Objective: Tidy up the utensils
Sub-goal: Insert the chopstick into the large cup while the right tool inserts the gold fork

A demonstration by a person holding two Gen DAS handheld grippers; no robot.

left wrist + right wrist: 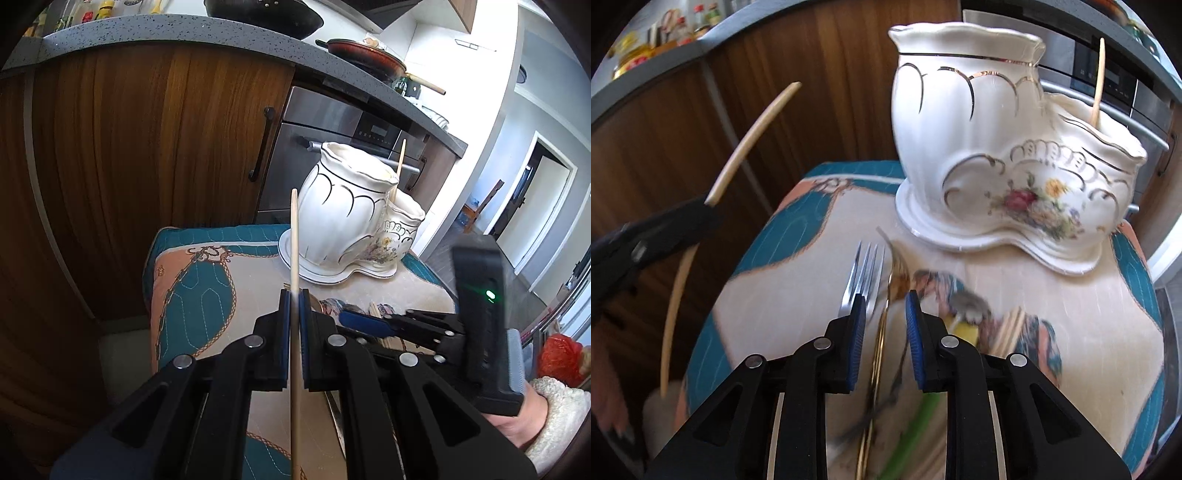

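The left gripper (pixel 294 295) pinches a chopstick (pixel 294 240) upright, ready for the ceramic holder (pixel 347 218) on the far side. The right gripper (pixel 885 314), jaws spread, straddles the gold fork (pixel 892 280) on the cloth (pixel 812 258) to grasp it.

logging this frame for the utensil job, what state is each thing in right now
left hand-held gripper: shut on chopstick
chopstick: held upright, clear of the cloth
right hand-held gripper: open, astride the gold fork
gold fork: lying flat on cloth
silver fork: lying flat
ceramic holder: upright, one chopstick standing in its lower compartment
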